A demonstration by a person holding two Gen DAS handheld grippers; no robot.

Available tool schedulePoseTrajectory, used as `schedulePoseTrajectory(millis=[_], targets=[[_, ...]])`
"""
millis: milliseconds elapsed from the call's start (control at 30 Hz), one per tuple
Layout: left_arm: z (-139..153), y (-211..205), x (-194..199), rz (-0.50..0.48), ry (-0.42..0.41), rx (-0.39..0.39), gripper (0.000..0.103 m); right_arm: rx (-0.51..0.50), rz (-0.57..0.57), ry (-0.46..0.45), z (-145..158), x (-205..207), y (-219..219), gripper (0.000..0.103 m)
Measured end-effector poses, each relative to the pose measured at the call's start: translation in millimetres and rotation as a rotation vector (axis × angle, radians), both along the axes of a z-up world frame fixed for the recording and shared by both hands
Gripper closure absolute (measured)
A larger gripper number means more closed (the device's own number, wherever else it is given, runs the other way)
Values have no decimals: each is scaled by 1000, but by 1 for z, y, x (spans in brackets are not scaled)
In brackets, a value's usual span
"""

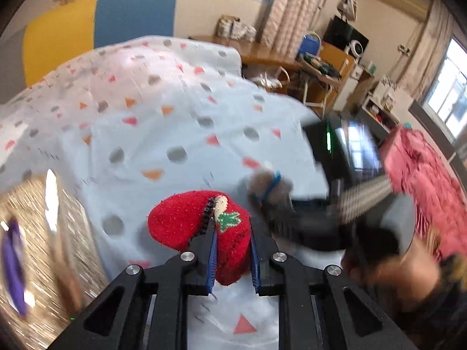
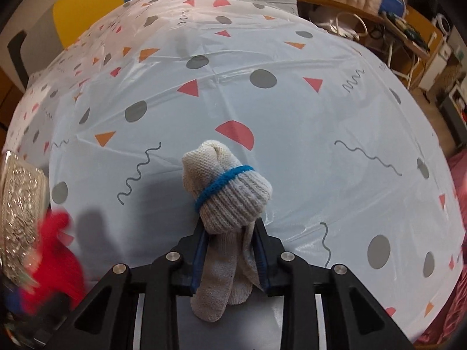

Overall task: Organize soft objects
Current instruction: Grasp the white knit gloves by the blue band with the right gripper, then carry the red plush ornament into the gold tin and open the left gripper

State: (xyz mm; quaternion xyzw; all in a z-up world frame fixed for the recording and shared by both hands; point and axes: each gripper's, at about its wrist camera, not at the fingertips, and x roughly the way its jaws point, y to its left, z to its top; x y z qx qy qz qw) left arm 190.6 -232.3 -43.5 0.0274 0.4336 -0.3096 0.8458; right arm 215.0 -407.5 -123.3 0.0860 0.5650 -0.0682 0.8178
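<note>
Above the patterned tablecloth, the left gripper is pinching a red strawberry sock, and the right gripper is clamping a rolled grey glove. No writing is readable.

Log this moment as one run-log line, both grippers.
left gripper: jaws shut on red plush strawberry sock | right gripper: jaws shut on rolled grey knit glove with blue band | surface: patterned white tablecloth
</note>
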Motion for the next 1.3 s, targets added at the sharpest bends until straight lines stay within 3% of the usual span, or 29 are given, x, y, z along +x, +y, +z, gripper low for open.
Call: schedulePoseTrajectory(millis=[367, 667, 967, 1300], targets=[[70, 84, 59, 219, -106, -24, 84, -31, 25, 4, -5, 0, 3, 71], [100, 188, 66, 404, -186, -50, 84, -32, 29, 1, -11, 5, 10, 69], [95, 301, 31, 576, -186, -75, 84, -84, 59, -14, -11, 1, 20, 69], [61, 423, -43, 761, -134, -80, 84, -141, 96, -25, -8, -6, 31, 70]])
